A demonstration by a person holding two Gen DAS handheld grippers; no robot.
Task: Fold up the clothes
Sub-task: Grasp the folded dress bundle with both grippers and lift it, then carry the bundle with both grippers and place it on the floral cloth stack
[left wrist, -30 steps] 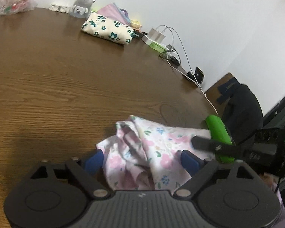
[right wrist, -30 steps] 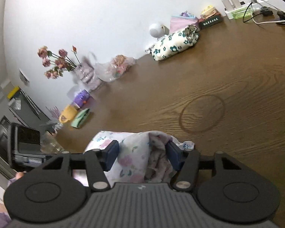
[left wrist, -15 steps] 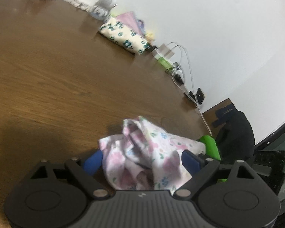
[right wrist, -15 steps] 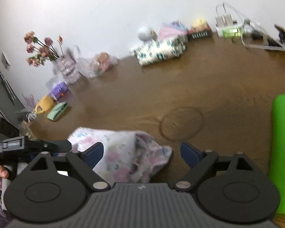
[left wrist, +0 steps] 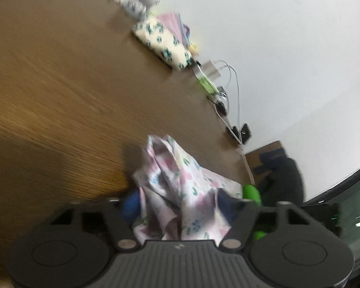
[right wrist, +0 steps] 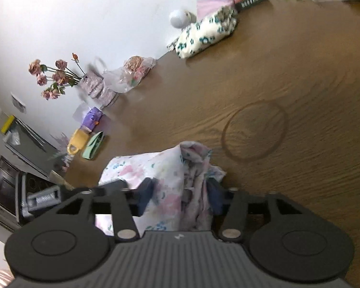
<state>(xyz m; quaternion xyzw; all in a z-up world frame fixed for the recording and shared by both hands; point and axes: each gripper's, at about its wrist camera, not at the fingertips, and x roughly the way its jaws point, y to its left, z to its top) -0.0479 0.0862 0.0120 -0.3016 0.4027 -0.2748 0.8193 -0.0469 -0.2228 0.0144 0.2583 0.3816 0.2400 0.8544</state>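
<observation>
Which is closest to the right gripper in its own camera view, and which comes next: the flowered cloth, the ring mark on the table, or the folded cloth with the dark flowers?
1. Flowered cloth, between the right gripper fingers.
2. Ring mark, ahead, slightly right.
3. Folded cloth, far back by the wall.

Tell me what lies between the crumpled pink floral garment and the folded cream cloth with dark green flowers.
Only bare brown wooden table separates the garment from the cream cloth, seen in the right wrist view.
</observation>
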